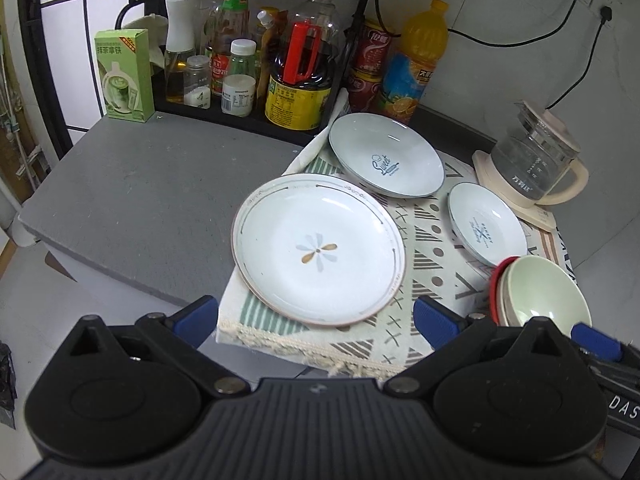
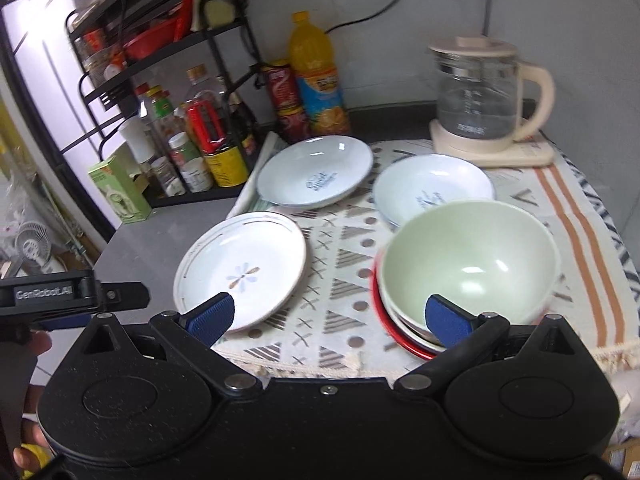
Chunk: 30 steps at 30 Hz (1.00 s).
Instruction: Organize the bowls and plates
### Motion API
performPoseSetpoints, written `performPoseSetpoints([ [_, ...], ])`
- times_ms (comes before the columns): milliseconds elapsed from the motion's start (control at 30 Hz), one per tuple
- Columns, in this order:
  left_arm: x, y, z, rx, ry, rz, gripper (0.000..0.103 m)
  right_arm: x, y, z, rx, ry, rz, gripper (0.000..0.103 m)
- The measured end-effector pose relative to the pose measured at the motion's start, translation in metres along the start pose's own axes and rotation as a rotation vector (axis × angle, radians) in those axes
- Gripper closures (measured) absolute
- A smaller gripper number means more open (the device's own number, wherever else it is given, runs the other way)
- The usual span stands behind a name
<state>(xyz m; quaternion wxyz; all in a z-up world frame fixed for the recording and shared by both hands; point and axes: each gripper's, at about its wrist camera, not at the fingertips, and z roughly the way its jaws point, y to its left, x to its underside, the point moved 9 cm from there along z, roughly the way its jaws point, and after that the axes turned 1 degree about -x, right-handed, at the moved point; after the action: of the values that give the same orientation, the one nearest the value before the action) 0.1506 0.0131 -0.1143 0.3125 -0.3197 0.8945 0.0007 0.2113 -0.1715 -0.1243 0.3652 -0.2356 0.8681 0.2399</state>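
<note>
A large white plate with a flower motif lies at the near left of the patterned cloth. Behind it rests a deep plate with blue script, and to the right a smaller white dish. A pale green bowl is stacked in other bowls, the lowest with a red rim. My left gripper is open in front of the flower plate. My right gripper is open, its right fingertip in front of the bowl stack.
A black rack of bottles and jars stands at the back left, with a green box beside it. An orange drink bottle and red cans stand behind the plates. A glass kettle sits at the back right. Bare grey countertop lies left.
</note>
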Motion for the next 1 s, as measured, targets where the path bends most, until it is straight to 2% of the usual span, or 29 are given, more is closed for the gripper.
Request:
performPoseSetpoints([
  [133,-0.019,0.012,0.011,0.010,-0.006,0.014,0.000,-0.014,0.018,0.014,0.008,-0.007,-0.027,0.000],
  [300,-0.041,0.024,0.036,0.030,0.027,0.032,0.000,-0.027,0.032,0.040,0.024,0.001,-0.013,0.000],
  [433,-0.062,0.026,0.057,0.032,0.039,0.091,0.000,-0.038,0.038,0.062,0.042,0.005,0.014,0.000],
  [633,-0.091,0.022,0.087,0.085,0.067,0.142,0.000,-0.050,0.039,0.093,0.089,0.005,0.087,0.000],
  [733,-0.104,0.020,0.102,0.084,0.068,0.174,0.001,-0.056,0.037,0.104,0.118,-0.004,0.114,0.000],
  [1000,-0.131,0.005,0.145,0.155,0.101,0.184,0.001,-0.073,0.024,0.133,0.199,-0.025,0.210,0.005],
])
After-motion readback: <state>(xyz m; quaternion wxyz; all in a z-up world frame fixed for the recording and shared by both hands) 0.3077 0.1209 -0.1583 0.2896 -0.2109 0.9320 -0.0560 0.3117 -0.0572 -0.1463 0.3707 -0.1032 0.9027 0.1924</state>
